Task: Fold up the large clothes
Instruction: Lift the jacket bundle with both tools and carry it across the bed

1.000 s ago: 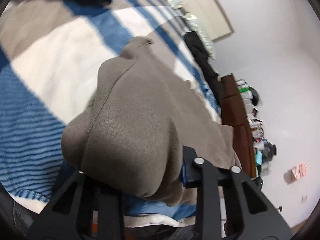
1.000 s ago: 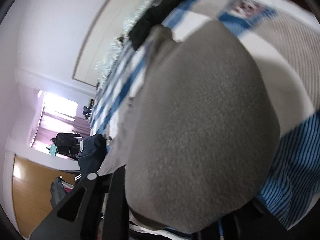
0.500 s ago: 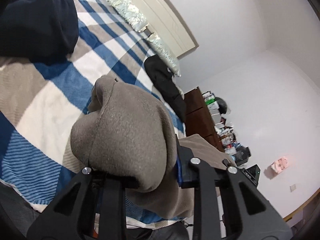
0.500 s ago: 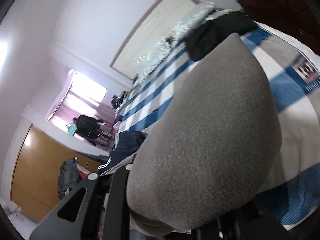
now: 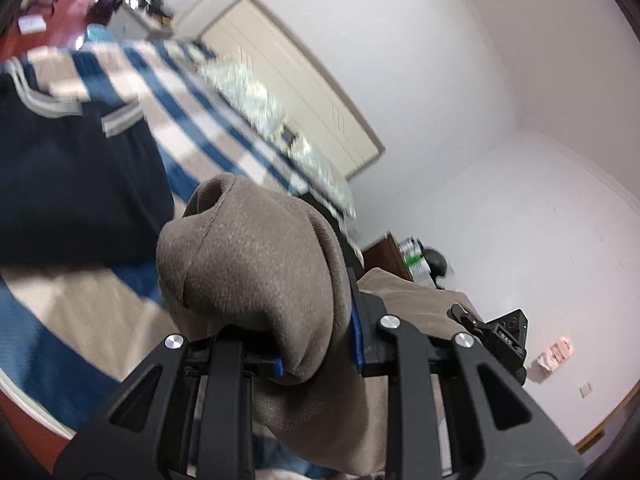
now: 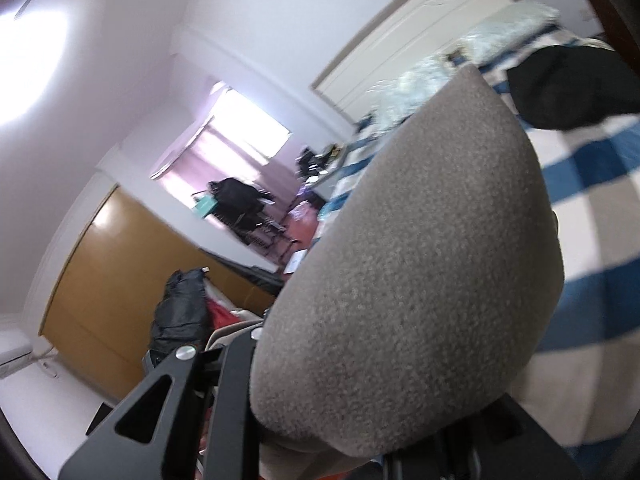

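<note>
Both jaws clamped on bunched grey-brown garment [image 5: 256,264]: left gripper [image 5: 316,354], right gripper [image 6: 360,436]; since a second ago both have risen off the striped bedspread [image 5: 192,128], cloth hanging below—likely lifting to spread before folding.

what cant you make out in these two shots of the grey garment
- Left wrist view: the left hand-held gripper has its fingertips buried in the grey garment; the garment's lower part is cut off by the frame's edge.
- Right wrist view: the garment hides the right hand-held gripper's fingertips.
- Both views: the pillows are motion-blurred.
</note>
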Motion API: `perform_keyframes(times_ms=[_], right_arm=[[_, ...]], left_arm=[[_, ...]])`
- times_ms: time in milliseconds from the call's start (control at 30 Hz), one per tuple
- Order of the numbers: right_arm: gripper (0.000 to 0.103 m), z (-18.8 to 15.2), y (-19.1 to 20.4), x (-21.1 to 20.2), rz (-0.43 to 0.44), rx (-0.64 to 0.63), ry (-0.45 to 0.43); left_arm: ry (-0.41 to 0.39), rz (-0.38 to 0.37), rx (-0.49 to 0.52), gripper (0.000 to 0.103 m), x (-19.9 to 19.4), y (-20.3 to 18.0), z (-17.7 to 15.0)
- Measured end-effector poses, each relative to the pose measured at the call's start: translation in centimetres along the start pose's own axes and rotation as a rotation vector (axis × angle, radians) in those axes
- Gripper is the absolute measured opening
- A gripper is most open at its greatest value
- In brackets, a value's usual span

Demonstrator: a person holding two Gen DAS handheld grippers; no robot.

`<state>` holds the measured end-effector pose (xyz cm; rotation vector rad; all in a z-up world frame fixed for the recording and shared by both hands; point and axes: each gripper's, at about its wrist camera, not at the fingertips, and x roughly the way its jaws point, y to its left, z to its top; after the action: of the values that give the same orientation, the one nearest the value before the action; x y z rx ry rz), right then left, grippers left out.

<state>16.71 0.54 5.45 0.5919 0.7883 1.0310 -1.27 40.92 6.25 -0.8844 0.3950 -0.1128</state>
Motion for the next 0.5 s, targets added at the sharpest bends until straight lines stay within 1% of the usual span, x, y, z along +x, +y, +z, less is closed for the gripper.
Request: perform_keyframes(times_ms=[200, 267, 333, 367, 400, 433, 467, 500], right_arm=[[0.016, 4.4, 8.5, 10.6, 0.110, -0.074, 0.048], [0.016, 6.4, 11.9, 14.8, 0.166, -0.094, 0.060], [0.016, 8.0, 14.6, 18.2, 0.209, -0.116, 0.071], [0.016, 8.9, 16.3, 20.9, 0.236, -0.132, 0.080], [0.016, 9.3, 17.3, 22.5, 0.254, -0.148, 0.088], [0.016, 9.8, 18.5, 24.5, 0.273, -0.167, 0.094], [0.016, 10.3, 19.7, 27.2, 0.302, -0.195, 0.105], [0.016, 10.4, 20.3, 28.9, 0.318, -0.214, 0.113]], left_arm=[[-0.126, 0.069, 0.057, 0.023, -5.6, 0.5, 10.7], [-0.165, 0.110, 0.077, 0.023, -7.4, 0.7, 14.3], [-0.215, 0.153, 0.084, 0.023, -9.6, 1.5, 18.5], [-0.244, 0.175, 0.095, 0.023, -10.7, 1.9, 20.4], [-0.263, 0.187, 0.100, 0.023, -11.2, 2.2, 21.4], [-0.299, 0.204, 0.107, 0.023, -12.4, 3.0, 23.2], [-0.316, 0.219, 0.114, 0.023, -12.8, 3.3, 23.9], [-0.350, 0.245, 0.117, 0.023, -13.8, 4.4, 25.2]])
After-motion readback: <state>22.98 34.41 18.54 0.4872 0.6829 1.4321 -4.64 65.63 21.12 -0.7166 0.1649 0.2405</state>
